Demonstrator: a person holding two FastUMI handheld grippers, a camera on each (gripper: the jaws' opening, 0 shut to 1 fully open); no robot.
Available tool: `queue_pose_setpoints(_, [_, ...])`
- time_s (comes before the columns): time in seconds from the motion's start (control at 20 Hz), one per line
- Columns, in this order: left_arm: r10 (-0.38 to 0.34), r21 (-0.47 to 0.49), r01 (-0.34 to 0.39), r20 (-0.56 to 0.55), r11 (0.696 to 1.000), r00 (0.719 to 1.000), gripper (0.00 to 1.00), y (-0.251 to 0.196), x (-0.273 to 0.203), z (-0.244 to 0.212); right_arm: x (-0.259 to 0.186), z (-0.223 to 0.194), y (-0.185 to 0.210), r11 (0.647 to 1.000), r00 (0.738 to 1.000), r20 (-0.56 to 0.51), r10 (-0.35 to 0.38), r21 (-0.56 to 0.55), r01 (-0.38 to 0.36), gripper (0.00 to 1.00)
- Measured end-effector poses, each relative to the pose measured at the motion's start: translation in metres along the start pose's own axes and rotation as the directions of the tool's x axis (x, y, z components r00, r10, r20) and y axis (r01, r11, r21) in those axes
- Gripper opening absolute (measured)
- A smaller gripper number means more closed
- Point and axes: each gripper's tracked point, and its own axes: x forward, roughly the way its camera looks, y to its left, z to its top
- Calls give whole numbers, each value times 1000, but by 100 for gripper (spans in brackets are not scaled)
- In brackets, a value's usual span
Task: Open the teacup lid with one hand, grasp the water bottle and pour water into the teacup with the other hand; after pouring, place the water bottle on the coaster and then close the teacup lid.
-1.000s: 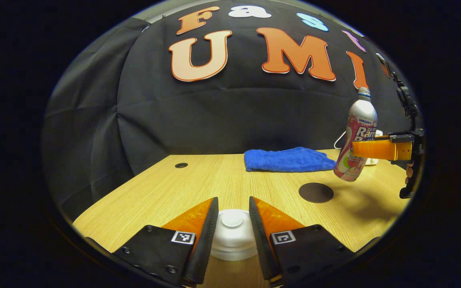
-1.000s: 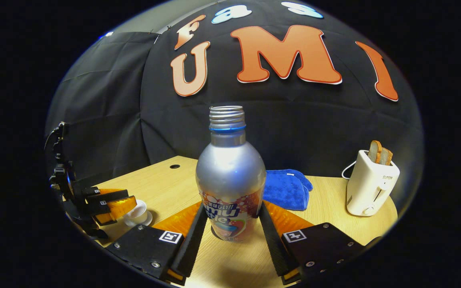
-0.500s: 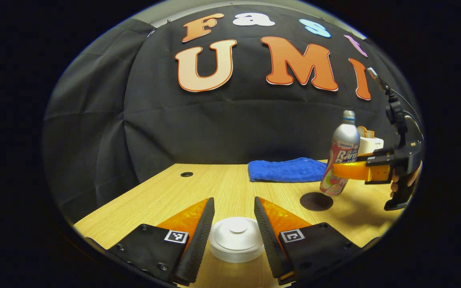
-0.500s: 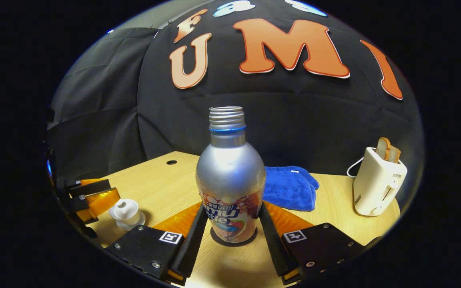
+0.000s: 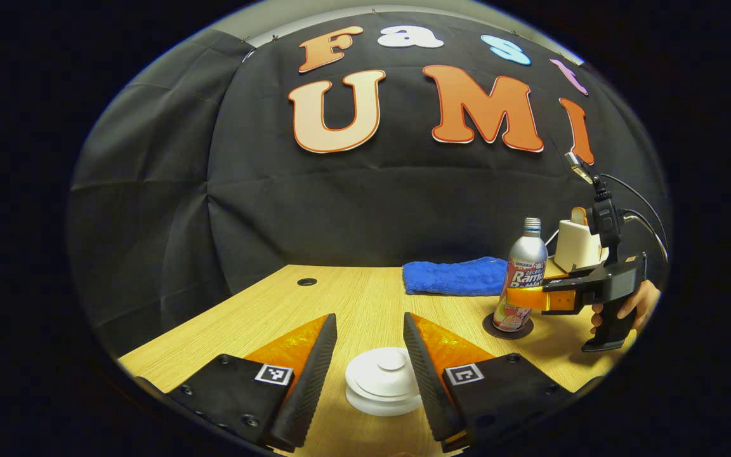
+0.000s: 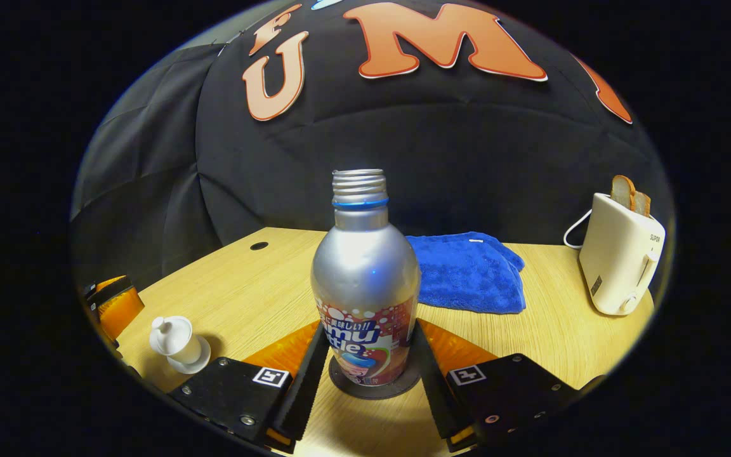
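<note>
though the teacup [image 6: 176, 343] at near left looks fragile and lidded, the left claw [image 5: 365, 362] stands spread around it; farther right, the right claw [image 6: 365, 355] pinches the stiff, slick water bottle [image 6: 365, 279] low, on the coaster [image 6: 375, 386].

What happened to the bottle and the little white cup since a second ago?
The water bottle came down out of the air and now stands on the dark coaster, with the right gripper still clamped on it. The left gripper let the lid go and backed away, open, so the lid now sits on the teacup. The blue towel and toaster stayed put.
</note>
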Motion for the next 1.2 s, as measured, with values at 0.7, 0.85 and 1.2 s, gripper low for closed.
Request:
queue_pose_setpoints(0.7, [-13,-30,15,71,999,997,79,-16,4,34,-50,14,5,999,1000,8,15,-53,-15,95])
queue_pose_setpoints(0.85, [-23,-55,28,83,998,996,88,-22,5,45,-79,36,7,996,996,84,23,-85,-16,95])
queue_pose_setpoints(1.2, [-11,-87,22,127,996,992,96,-27,-5,75,-130,78,-5,991,964,266,-9,-126,43,95])
